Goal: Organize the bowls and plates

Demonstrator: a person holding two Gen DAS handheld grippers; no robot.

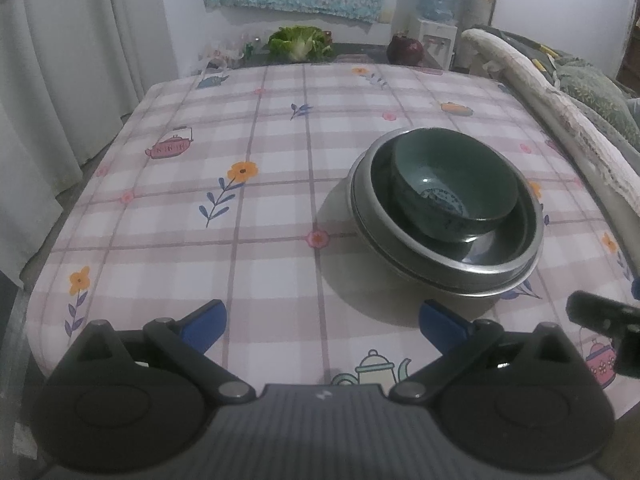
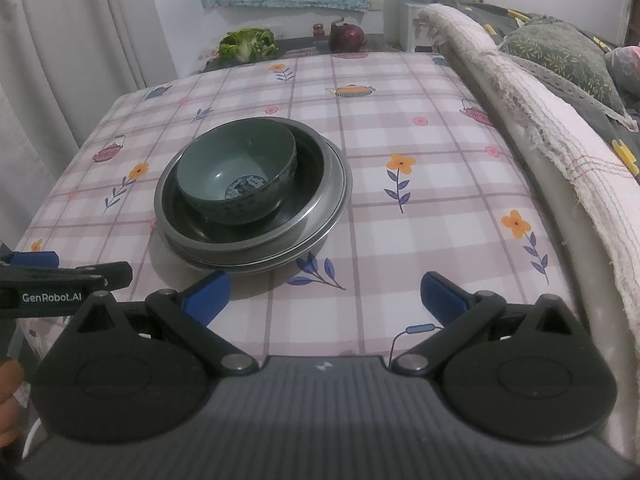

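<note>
A: On the table (image 2: 400, 152), bowl (image 2: 240, 168) sat nested in stacked plates (image 2: 324, 208). Both grippers, left (image 1: 322, 326) and right (image 2: 324, 300), gaped empty, near.

B: Stacking looked done; next, likely just withdrawal.

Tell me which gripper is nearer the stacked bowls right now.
Right, narrowly. The right gripper sits open just before the stacked bowls, which lie ahead to its left. The left gripper, also open, has them ahead to its right.
</note>
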